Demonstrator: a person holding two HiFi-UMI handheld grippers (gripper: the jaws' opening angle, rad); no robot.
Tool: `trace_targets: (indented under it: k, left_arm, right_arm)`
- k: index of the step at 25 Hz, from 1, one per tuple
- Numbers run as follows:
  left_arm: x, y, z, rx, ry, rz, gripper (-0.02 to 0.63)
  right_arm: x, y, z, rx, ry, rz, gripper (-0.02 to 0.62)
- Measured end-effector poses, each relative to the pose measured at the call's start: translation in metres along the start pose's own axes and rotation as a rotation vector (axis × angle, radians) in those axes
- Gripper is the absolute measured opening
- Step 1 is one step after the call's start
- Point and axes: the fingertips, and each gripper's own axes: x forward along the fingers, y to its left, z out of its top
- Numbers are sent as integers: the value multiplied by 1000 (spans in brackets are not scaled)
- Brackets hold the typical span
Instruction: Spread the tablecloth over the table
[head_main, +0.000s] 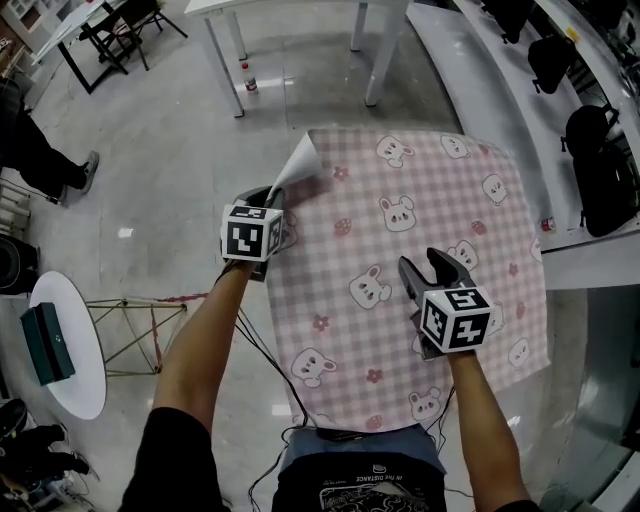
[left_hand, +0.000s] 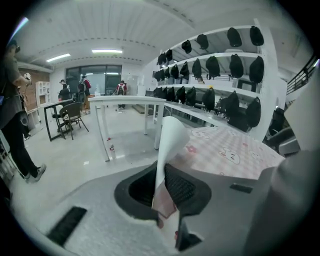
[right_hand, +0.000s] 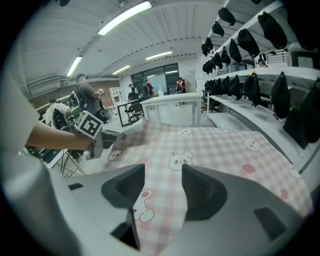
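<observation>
1. At the tabletop's far left corner, the left gripper's (left_hand: 162, 189) fingers (left_hand: 184, 189) pinch the tablecloth's (head_main: 400, 260) raised corner; so thin a grip may slip under tension.
2. The right gripper (head_main: 428, 266) hovers with fingers open and empty over the near right area; a one-sided pull would likely skew the tablecloth.

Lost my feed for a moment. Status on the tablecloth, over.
Left gripper shut on tablecloth at its left edge, corner curled up. Right gripper open above tablecloth, nothing pinched. Nothing seen lying on it.

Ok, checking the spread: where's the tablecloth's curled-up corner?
In the head view, the curled corner stands at the tablecloth's far-left edge, pinched in the left claw.
</observation>
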Motion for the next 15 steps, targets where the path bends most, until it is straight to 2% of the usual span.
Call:
trace_targets:
  k: [7,9,15]
  left_arm:
    - [3,7,-5,-15,2,21,99]
    - [-2,5,-10,-13,11,12,193]
    - [-32,-1,0,19,-23,19,204]
  right_arm:
    - [-2,10,2,32,-25,14,235]
    - [-2,12,3,37,-28,19,235]
    - [-5,25,9,39,-46,52,238]
